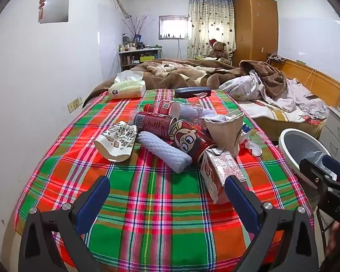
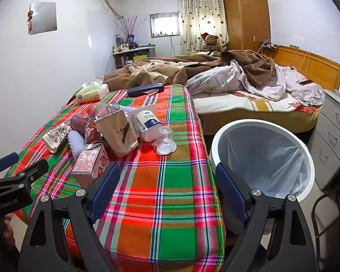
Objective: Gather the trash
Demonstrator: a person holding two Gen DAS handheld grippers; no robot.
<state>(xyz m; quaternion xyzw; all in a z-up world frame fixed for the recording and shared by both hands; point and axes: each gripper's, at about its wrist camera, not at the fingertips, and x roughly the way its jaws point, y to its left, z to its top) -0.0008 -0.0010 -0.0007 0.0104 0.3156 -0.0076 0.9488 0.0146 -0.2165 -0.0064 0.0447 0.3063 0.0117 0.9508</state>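
Trash lies in a heap on the plaid tablecloth (image 1: 151, 204): a small milk carton (image 1: 219, 172), a red cartoon can (image 1: 188, 141), a white foam sleeve (image 1: 165, 151), a crushed patterned paper cup (image 1: 116, 141), a beige paper cup (image 1: 226, 131), red bottles (image 1: 156, 122). My left gripper (image 1: 167, 195) is open and empty, its right finger near the carton. My right gripper (image 2: 167, 181) is open and empty over the table's right edge, beside the white trash bin (image 2: 260, 149). The carton (image 2: 90, 161), a white bottle (image 2: 147, 124) and clear plastic (image 2: 166, 145) show in the right wrist view.
A tissue box (image 1: 127, 86) and a dark case (image 1: 192, 91) lie at the table's far end. An unmade bed (image 2: 249, 86) stands behind. Drawers (image 2: 333, 136) are right of the bin. A wall runs along the left.
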